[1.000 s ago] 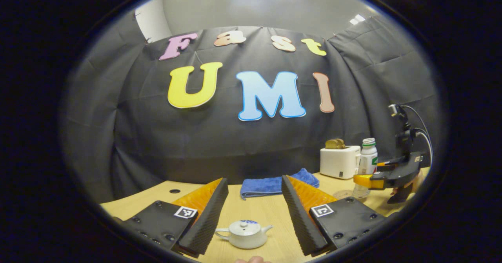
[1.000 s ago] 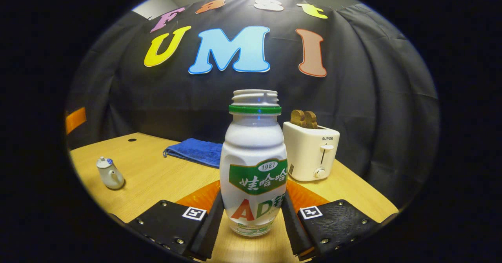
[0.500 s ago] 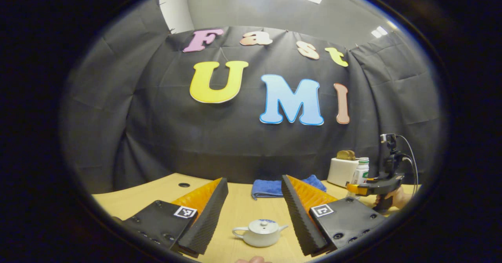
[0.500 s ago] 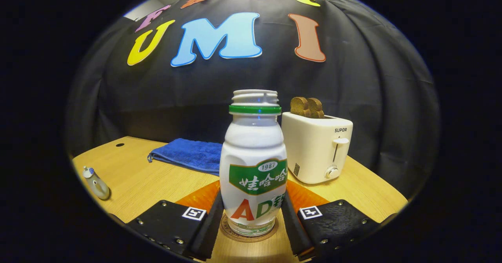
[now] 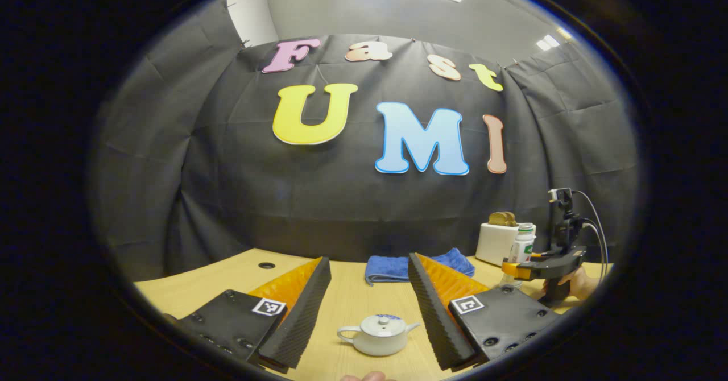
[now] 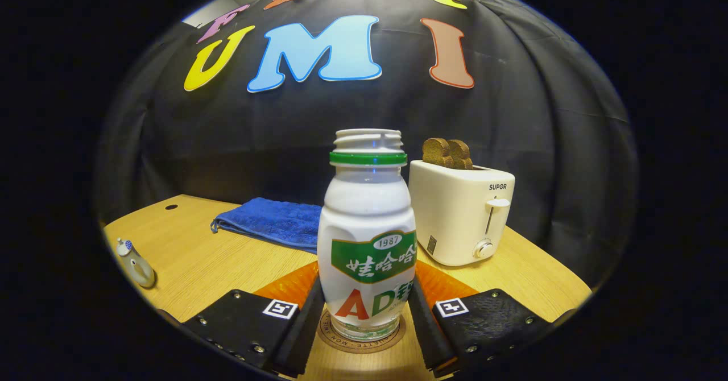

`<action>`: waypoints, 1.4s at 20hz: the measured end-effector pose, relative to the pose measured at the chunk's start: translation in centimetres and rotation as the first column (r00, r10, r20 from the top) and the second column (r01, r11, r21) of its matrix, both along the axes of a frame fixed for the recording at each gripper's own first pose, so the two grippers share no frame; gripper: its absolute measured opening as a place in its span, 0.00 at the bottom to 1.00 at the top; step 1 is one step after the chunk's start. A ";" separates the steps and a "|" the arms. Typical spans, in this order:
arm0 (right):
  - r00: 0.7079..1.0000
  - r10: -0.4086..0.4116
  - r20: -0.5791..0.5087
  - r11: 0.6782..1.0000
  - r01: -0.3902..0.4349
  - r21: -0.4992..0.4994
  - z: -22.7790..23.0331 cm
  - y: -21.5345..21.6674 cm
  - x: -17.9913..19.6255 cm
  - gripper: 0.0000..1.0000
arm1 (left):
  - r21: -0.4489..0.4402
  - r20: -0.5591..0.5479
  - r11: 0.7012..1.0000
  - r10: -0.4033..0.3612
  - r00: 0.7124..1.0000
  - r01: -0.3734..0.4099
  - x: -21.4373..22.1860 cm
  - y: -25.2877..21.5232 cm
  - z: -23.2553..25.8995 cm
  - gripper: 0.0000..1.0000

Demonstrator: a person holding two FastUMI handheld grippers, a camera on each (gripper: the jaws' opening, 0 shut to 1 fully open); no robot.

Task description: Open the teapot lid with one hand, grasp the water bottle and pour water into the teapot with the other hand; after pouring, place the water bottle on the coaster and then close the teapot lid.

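Wooden tabletop [image 6: 227, 261], black cloth behind. Bottle [image 6: 367, 239]: upright on coaster [image 6: 360, 340], pinched in right gripper [image 6: 364, 313] jaws; best released gently, withdrawn straight back. Teapot [image 5: 378, 334]: lid on, between left gripper [image 5: 368, 313] jaws, spread wide. Towel [image 6: 273, 222], toaster [image 6: 460, 213] behind

left gripper view: low, wallward | right gripper view: close on bottle [image 6: 367, 239] | shared: toaster [image 5: 496, 242]

On the table [image 6: 227, 267]: one teapot [image 5: 378, 334], one water bottle [image 6: 367, 239], one coaster [image 6: 361, 340], one blue towel [image 6: 273, 222], one toaster [image 6: 460, 213], two toast slices [image 6: 447, 152].
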State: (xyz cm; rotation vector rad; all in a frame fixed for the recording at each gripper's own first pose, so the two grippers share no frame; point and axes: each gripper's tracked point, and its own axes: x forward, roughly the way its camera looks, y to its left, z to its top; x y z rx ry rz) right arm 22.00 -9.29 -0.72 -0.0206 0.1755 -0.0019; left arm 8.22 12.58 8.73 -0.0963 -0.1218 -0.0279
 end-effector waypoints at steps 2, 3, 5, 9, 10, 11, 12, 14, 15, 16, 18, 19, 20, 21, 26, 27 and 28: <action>1.000 -0.006 0.010 1.000 0.006 0.002 0.5 -0.1 -0.1 0.77 | 0.001 0.003 1.000 -0.001 1.000 0.001 0.0 -0.1 0.1 0.95; 1.000 -0.005 0.011 1.000 0.005 -0.004 0.7 -0.1 -0.1 0.78 | 0.003 0.004 1.000 0.000 1.000 0.000 -0.1 -0.1 0.1 0.95; 1.000 -0.001 0.013 1.000 0.001 -0.008 0.8 0.2 -0.2 0.86 | 0.007 0.004 1.000 -0.001 1.000 0.001 -0.3 -0.3 0.1 0.95; 1.000 -0.015 0.023 1.000 0.015 -0.013 1.5 -0.2 -0.5 0.89 | 0.010 0.007 1.000 -0.002 1.000 0.001 -0.6 -0.3 0.3 0.95; 1.000 -0.014 0.028 1.000 0.015 -0.010 1.7 -0.2 -0.7 0.89 | 0.010 0.009 1.000 -0.003 1.000 0.003 -0.6 -0.4 0.4 0.95; 0.999 -0.013 0.030 1.000 0.013 -0.007 1.9 -0.2 -0.9 0.89 | 0.010 0.010 1.000 -0.006 1.000 0.006 -0.6 -0.6 0.5 0.95; 0.999 -0.015 0.031 1.000 0.015 -0.006 1.9 -0.4 -1.1 0.89 | 0.010 0.011 1.000 -0.013 1.000 0.013 -0.7 -0.8 0.5 0.95; 0.999 -0.016 0.031 1.000 0.016 -0.008 2.0 -0.4 -1.5 0.89 | 0.007 0.011 1.000 -0.024 1.000 0.024 -0.7 -1.2 0.5 0.95; 0.999 -0.014 0.029 1.000 0.014 -0.012 2.1 -0.4 -1.8 0.89 | 0.008 0.012 1.000 -0.028 1.000 0.028 -0.9 -1.3 0.6 0.95; 1.000 -0.009 0.024 1.000 0.009 -0.009 1.9 -0.4 -2.0 0.89 | 0.011 0.010 0.999 -0.032 0.999 0.032 -1.1 -1.5 0.6 0.95; 1.000 0.003 0.016 1.000 -0.003 -0.002 1.8 -0.2 -2.5 0.89 | 0.018 0.010 0.999 -0.032 0.999 0.032 -1.5 -1.5 0.6 0.95; 1.000 0.002 0.019 1.000 -0.002 -0.003 1.9 -0.3 -2.8 0.89 | 0.021 0.012 0.999 -0.032 0.999 0.032 -1.7 -1.6 0.7 0.95; 1.000 0.001 0.015 1.000 -0.001 -0.005 1.8 -0.4 -3.2 0.89 | 0.023 0.015 0.999 -0.032 0.999 0.032 -1.9 -1.6 0.9 0.95; 1.000 0.002 0.011 1.000 -0.002 -0.006 1.8 -0.4 -3.5 0.89 | 0.025 0.018 0.999 -0.032 0.999 0.031 -2.1 -1.6 1.0 0.95; 0.999 -0.053 0.013 0.998 0.053 -0.026 1.8 -1.3 -8.3 0.89 | 0.016 -0.016 0.999 -0.045 0.999 0.045 -2.6 -2.7 -0.4 0.96; 0.997 -0.066 0.035 0.997 0.068 -0.043 2.4 -1.1 -9.7 0.89 | 0.005 -0.032 0.998 -0.057 0.998 0.057 -2.7 -3.4 -1.2 0.99; 0.997 -0.067 0.049 0.996 0.070 -0.052 2.7 -0.5 -11.2 0.88 | -0.011 -0.048 0.997 -0.071 0.996 0.071 -2.8 -4.2 -1.9 0.99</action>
